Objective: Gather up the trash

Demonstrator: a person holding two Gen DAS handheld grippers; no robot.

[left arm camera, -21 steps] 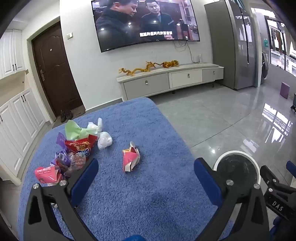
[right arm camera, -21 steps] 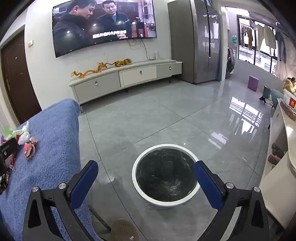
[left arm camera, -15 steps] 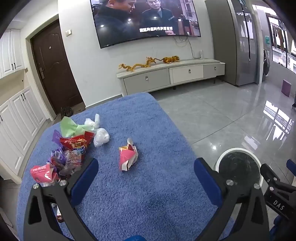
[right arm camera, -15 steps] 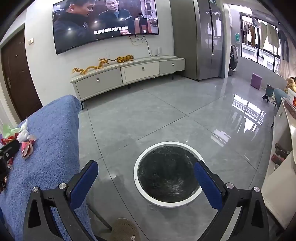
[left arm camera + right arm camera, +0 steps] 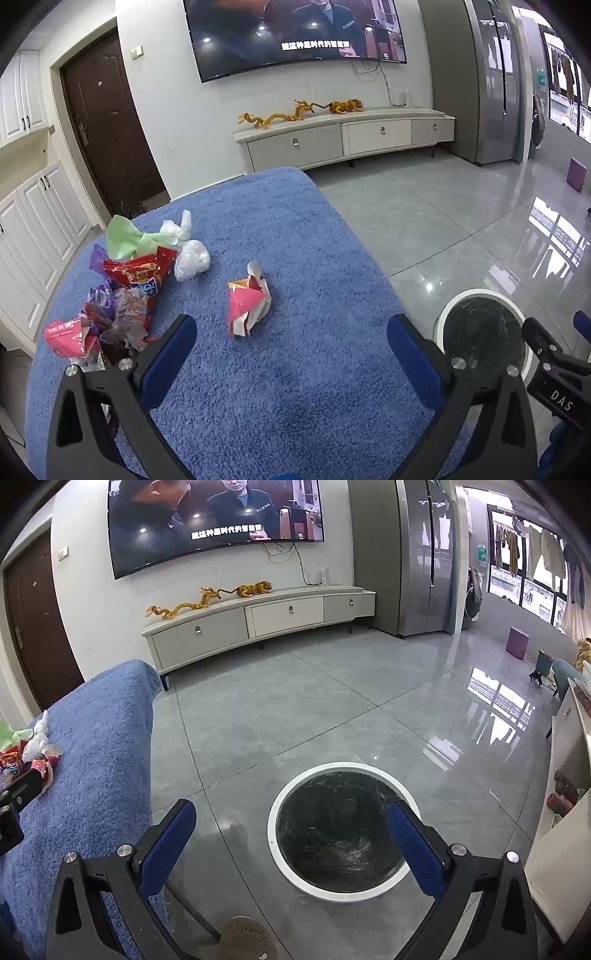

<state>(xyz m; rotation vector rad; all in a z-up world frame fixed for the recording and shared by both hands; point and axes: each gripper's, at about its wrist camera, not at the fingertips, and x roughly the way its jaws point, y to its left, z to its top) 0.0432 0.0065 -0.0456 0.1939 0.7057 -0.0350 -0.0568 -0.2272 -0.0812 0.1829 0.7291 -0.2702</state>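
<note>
A left gripper (image 5: 290, 334) hangs with jaws spread wide and empty above a blue towel-covered table (image 5: 295, 387), low in the frame. Just beyond its fingertips, at frame centre, lies a crumpled pink wrapper (image 5: 246, 304). A heap of snack wrappers (image 5: 122, 291) and white tissue wads (image 5: 192, 258) sits at centre left. At lower right stands a white-rimmed trash bin (image 5: 484, 332) on the grey floor. In the right wrist view, the right gripper (image 5: 291, 823), also released and holding nothing, is poised over the black-lined bin (image 5: 341, 829) at lower centre.
</note>
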